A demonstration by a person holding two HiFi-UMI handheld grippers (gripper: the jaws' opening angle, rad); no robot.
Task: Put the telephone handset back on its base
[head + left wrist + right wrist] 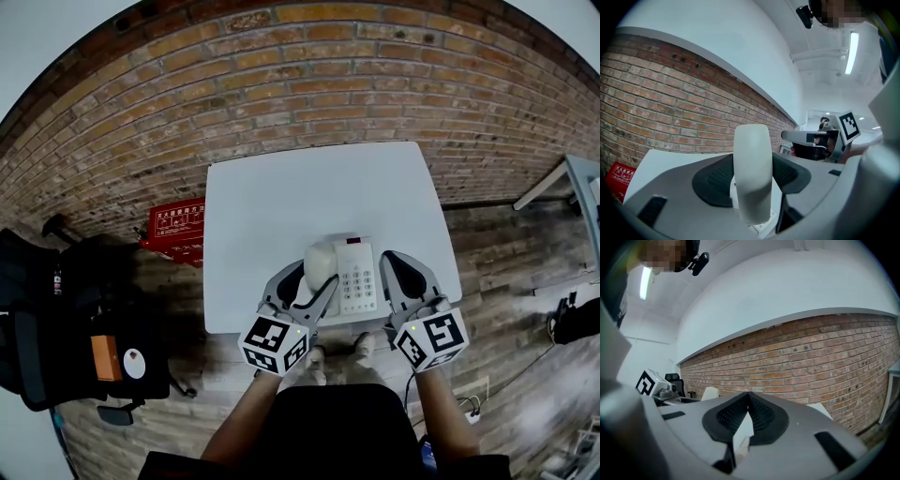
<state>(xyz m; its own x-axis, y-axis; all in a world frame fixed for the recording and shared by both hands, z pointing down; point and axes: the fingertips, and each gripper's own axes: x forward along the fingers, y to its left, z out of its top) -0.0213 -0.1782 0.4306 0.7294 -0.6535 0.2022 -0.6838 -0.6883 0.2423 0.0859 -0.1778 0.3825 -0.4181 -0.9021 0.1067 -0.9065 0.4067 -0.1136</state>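
white handset [321, 262] is clamped between the left gripper [314, 284] jaws, over the left side of the base [359, 279] on the table [281, 202]. right gripper [394, 267] jaws are pressed together, empty, just beside the base.

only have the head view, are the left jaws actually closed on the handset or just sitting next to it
Observer: Closed on it. In the left gripper view the white handset stands upright between the left gripper's jaws, which press on both its sides.
Operator: and the right one, holding anything
Observer: No. The right gripper view shows the right gripper's jaws together, with nothing between them.
Operator: is the handset down on the base
Observer: The left gripper view shows the base just under the handset's lower end. Contact can't be judged.
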